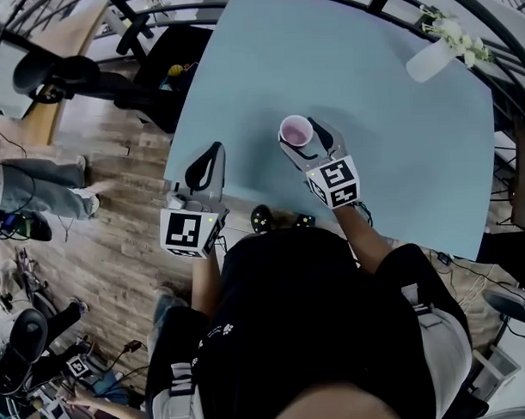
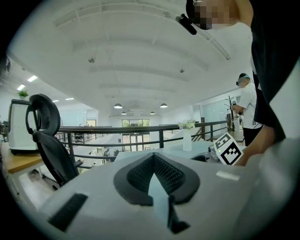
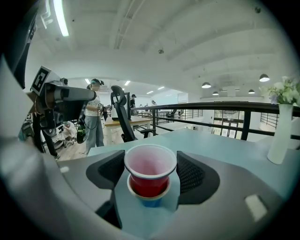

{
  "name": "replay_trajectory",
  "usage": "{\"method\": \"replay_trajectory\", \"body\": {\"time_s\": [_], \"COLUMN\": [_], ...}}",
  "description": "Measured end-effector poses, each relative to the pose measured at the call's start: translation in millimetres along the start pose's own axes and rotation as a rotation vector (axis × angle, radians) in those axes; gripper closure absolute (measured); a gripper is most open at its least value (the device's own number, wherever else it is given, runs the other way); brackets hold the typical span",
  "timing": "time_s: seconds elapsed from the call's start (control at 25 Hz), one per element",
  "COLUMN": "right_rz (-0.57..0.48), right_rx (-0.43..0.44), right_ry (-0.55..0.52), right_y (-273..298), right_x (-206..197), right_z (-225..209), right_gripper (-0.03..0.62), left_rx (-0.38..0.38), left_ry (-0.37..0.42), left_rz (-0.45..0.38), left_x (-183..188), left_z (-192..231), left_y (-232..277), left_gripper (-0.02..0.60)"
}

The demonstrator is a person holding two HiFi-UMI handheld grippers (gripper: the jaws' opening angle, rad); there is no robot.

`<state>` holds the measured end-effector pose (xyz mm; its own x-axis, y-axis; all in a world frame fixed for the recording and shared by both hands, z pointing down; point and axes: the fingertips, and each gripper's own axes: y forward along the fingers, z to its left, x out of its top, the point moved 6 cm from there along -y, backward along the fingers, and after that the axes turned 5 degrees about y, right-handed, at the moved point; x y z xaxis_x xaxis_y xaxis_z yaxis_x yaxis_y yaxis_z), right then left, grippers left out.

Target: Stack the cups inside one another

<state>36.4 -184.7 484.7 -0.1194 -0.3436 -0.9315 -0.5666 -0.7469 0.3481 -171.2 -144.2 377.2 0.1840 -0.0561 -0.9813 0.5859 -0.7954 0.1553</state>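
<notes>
Red cup (image 3: pixel 150 169), pale pink inside, sits partway down in a blue cup (image 3: pixel 151 201) on a light blue table (image 1: pixel 380 123). Only the blue cup's rim and a little of its wall show beneath it.

The right gripper (image 1: pixel 305 136) reaches around the red cup. Its dark ribbed pads (image 3: pixel 108 174) stand wide apart and meet the red cup's rim on either side, so it appears to have hold of that cup. The red rim rides clearly above the blue one, so the red cup looks nested but perhaps not pressed fully home.

The left gripper (image 1: pixel 211 156) is well to the left of the red cup and nearer the person, at the table's near edge. Its jaws are closed tip to tip with nothing between them — it carries nothing.

Well beyond the red cup, to its right, a white vase (image 1: pixel 431 63) of flowers stands at the table's far corner.

No other loose cup shows in any view. As far as can be judged, the stack of two is all but made — what seems left is to settle the red cup and let it go.
</notes>
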Motion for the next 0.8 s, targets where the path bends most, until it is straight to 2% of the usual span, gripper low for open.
{"method": "replay_trajectory", "body": {"time_s": [0.8], "right_rz": [0.116], "right_rx": [0.027], "right_ry": [-0.019], "right_y": [16], "right_x": [-27], "right_z": [-4], "right_gripper": [0.241], "left_rx": [0.009], "left_ry": [-0.002], "left_rz": [0.012], "left_x": [-2], "left_z": [0], "left_y": [5], "left_gripper": [0.591]}}
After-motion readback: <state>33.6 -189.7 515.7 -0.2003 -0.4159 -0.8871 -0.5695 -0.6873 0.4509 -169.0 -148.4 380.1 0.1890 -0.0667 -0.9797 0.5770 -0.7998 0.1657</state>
